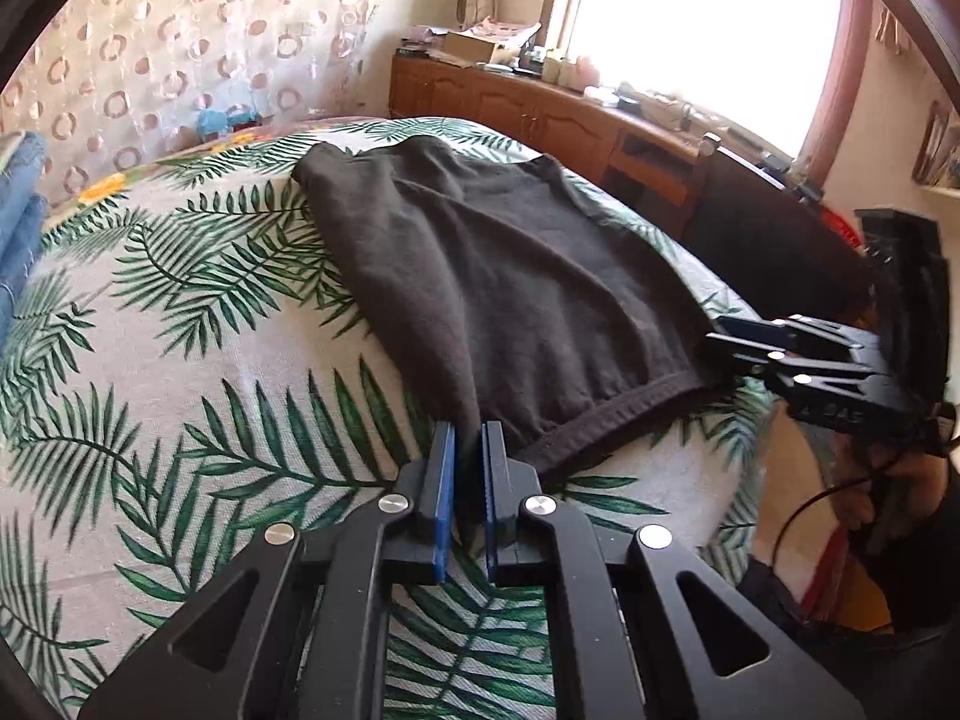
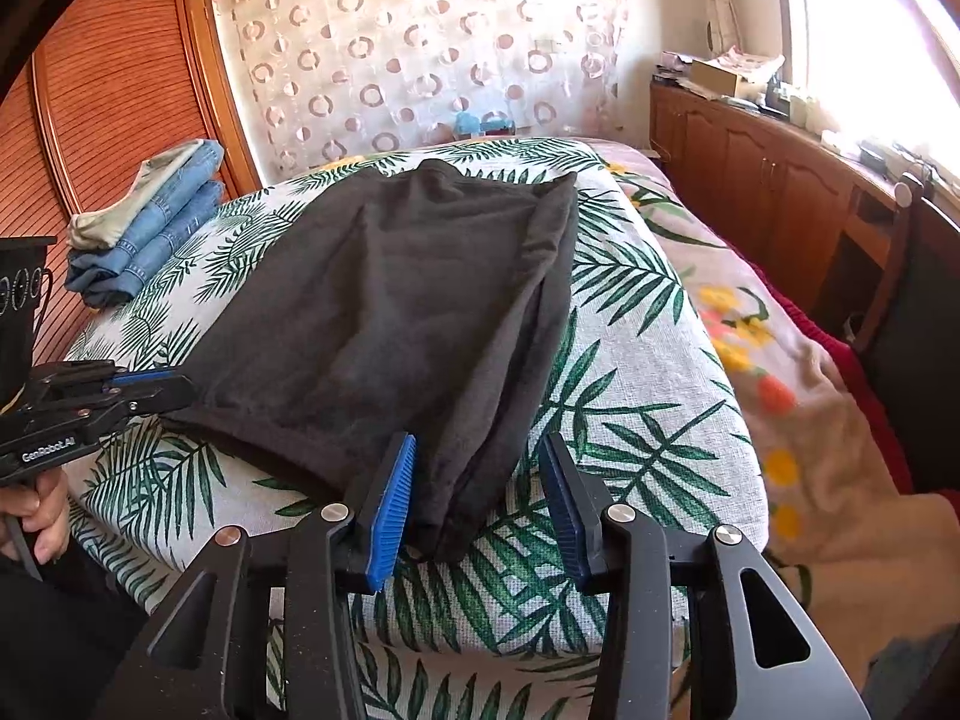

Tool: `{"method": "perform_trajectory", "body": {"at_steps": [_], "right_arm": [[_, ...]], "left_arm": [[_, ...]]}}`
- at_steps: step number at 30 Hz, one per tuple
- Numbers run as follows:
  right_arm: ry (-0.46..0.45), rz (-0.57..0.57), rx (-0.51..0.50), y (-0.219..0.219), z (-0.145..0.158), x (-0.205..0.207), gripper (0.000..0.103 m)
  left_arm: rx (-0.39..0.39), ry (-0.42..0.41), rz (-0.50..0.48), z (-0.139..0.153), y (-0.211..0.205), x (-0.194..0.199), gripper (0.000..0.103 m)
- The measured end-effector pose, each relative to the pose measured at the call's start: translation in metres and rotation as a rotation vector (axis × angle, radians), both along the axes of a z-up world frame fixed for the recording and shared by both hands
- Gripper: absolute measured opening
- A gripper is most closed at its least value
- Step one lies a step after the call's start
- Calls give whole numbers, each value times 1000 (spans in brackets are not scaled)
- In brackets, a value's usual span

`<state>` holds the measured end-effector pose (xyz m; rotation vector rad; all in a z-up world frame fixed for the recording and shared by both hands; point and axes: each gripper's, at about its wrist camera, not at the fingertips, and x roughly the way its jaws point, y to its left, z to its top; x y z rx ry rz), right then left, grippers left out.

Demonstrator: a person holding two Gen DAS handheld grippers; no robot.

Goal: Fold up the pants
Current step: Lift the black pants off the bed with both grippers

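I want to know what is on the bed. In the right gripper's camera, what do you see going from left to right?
Stack of folded blue jeans → dark grey pants spread flat on the palm-leaf bedspread → flowered pink blanket → brown wooden cabinets.

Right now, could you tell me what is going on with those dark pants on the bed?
A person is folding dark pants on a leaf-print bed cover, with a handheld gripper in each hand. The left gripper is pinched shut on the near hem corner. The right gripper stands open around the other near corner, its pads not pressing the cloth. Folded jeans sit at the far left.
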<state>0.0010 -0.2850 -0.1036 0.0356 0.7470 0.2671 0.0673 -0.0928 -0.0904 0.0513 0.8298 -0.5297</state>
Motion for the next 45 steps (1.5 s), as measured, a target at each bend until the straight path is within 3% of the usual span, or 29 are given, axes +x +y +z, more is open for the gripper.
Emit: {"method": "perform_trajectory", "body": {"at_steps": [3,9,16,26,28,29,32,38,45], "right_arm": [[-5,1,-2,0,0,-2,44],[-8,20,5,-1,-1,-5,32],[-14,30,29,-4,-4,-7,18],[-16,31,51,-6,-6,-8,17],[-15,37,55,-6,-6,-8,12],[-15,45,49,-4,-6,-8,11],[-37,67,11,2,-4,-9,7],[-81,91,65,-2,14,-7,6],[-225,148,93,9,72,-9,6]], "left_arm": [[21,-7,24,-1,0,2,22],[1,-3,26,-2,2,4,27],[-20,-10,33,-3,2,6,29],[-28,-30,10,-4,-5,5,29],[-30,-32,6,-4,-5,4,26],[-34,-30,-7,-5,-5,3,11],[-9,-57,-28,-3,-9,-1,7],[-83,-125,-8,36,7,-3,6],[-130,-242,23,109,29,-1,6]]}}
